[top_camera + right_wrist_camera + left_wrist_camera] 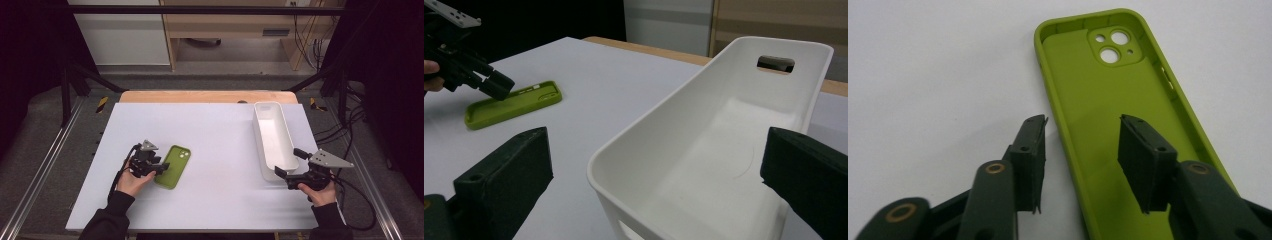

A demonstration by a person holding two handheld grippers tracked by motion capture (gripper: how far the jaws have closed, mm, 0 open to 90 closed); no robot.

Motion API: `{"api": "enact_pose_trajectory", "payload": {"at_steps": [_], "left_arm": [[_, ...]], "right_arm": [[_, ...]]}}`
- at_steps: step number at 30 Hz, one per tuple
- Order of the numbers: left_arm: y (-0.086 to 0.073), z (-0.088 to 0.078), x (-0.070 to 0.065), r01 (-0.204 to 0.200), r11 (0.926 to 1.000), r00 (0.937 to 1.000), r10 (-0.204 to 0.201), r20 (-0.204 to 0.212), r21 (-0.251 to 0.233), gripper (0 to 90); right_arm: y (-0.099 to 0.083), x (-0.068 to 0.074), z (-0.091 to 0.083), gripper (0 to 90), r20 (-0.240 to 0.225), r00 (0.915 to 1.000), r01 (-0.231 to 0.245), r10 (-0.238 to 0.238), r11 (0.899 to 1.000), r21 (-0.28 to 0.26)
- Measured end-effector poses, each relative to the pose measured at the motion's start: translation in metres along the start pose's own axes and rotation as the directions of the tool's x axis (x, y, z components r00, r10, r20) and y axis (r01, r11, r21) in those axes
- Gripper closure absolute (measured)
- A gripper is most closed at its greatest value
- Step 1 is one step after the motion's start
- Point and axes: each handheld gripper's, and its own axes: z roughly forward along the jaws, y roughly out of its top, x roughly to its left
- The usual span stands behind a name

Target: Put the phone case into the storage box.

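Observation:
A green phone case (172, 166) lies hollow side up on the white table top (220, 125), left of centre. My left gripper (160, 167) is at its near left side, held in a person's hand. In the left gripper view the jaws (1084, 122) straddle the case's (1088, 75) left wall, one pad outside and one over the inside, with gaps on both sides. My right gripper (289, 162) stands wide open at the near end of a long white bin (258, 131). In the right gripper view its jaws (656, 150) flank the bin's (649, 120) near corner without touching it.
The bin is empty, with a handle slot in its far end (775, 63). A wooden strip (205, 96) runs along the table's far edge. Black frame bars and cables lie to the right. The right gripper view also shows the case (514, 106) and the left gripper (494, 85).

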Motion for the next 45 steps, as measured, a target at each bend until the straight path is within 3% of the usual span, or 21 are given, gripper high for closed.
{"api": "enact_pose_trajectory", "payload": {"at_steps": [7, 20, 30, 45], "left_arm": [[-0.0002, -0.0004, -0.0021, 0.003, 0.9999, 1.0000, -0.003, -0.009, 0.011, 65.4], [-0.0013, 0.0014, -0.0045, 0.000, 0.9994, 0.9994, 0.001, -0.034, 0.034, 76.0], [-0.0012, 0.0014, -0.0045, 0.014, 0.9990, 0.9989, -0.012, -0.045, 0.043, 80.6], [-0.0013, 0.0012, -0.0068, 0.000, 0.9991, 0.9974, 0.003, -0.072, 0.043, 84.9]], "right_arm": [[0.0002, 0.0001, -0.0004, 0.7, 0.000, 1.0000, 0.003, -0.003, 1.000, -0.002], [0.0001, 0.0001, 0.0002, 0.7, -0.001, 1.0000, 0.003, -0.003, 1.000, 0.000], [0.0001, 0.0002, 0.0001, 0.7, -0.003, 1.0000, 0.002, -0.002, 1.000, 0.001], [0.0001, 0.0001, 0.0002, 0.7, -0.004, 1.0000, 0.002, -0.002, 1.000, 0.000]]}}
